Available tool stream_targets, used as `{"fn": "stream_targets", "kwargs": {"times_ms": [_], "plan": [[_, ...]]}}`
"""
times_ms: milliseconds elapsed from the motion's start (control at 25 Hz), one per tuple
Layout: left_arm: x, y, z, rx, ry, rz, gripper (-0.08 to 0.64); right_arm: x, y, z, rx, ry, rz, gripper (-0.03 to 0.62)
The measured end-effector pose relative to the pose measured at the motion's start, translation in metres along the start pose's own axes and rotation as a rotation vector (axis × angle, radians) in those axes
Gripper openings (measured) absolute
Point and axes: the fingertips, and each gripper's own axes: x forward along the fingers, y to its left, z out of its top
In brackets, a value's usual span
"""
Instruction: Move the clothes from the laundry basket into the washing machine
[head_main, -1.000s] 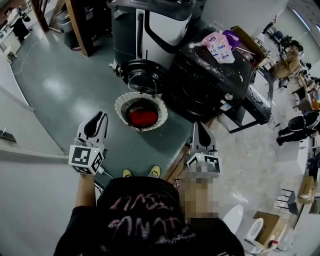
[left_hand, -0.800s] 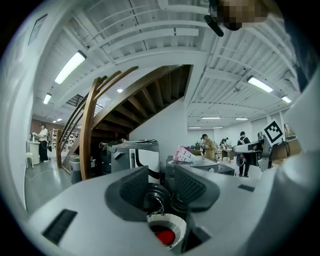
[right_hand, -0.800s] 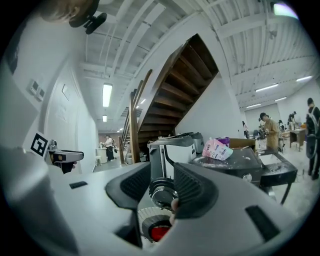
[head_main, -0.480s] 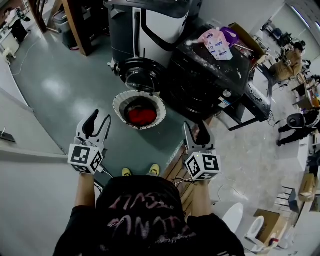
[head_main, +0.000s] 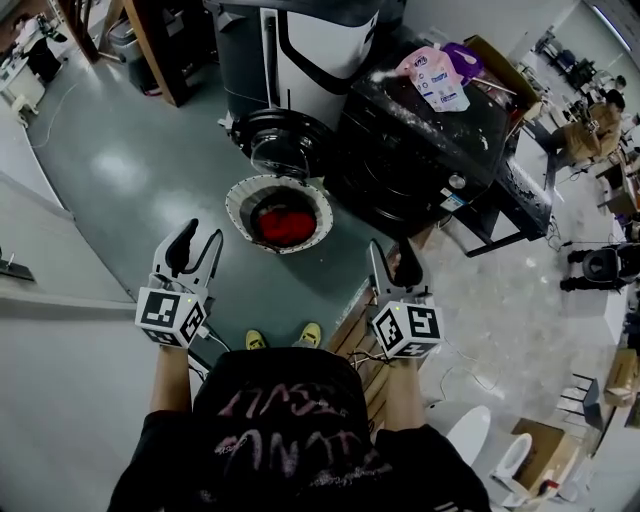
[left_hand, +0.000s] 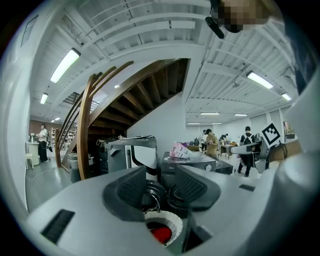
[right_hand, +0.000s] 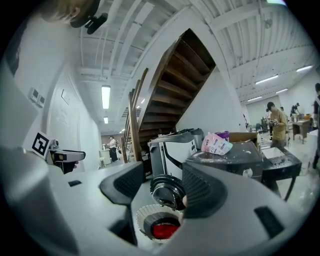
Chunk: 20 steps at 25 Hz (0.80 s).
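Claws first: the left claw and right claw have both just been opening and now stand moderately apart with nothing between them, which I read as readying for a pick. Soft, crumpled red clothes lie in the round, white, ribbed laundry basket on the glossy floor. The basket sits just beside the dark, boxy washing machine, whose round glass door appears swung open.

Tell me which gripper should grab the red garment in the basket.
Left, probably: the left gripper sits slightly nearer the laundry basket, with the red garment straight ahead of its jaws. The right gripper is farther off. Both have just opened and hold nothing.
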Motion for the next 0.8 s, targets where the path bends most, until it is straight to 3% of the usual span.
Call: {"fn": "stream_targets", "kwargs": {"times_ms": [480, 800], "plan": [[0.037, -0.051, -0.005, 0.015, 0.034, -0.006, 0.190, 0.010, -0.049, -0.014, 0.022, 0.045, 0.044, 0.249], [0.057, -0.026, -0.010, 0.000, 0.034, 0.007, 0.190, 0.043, -0.047, -0.018, 0.012, 0.059, 0.053, 0.247]]}}
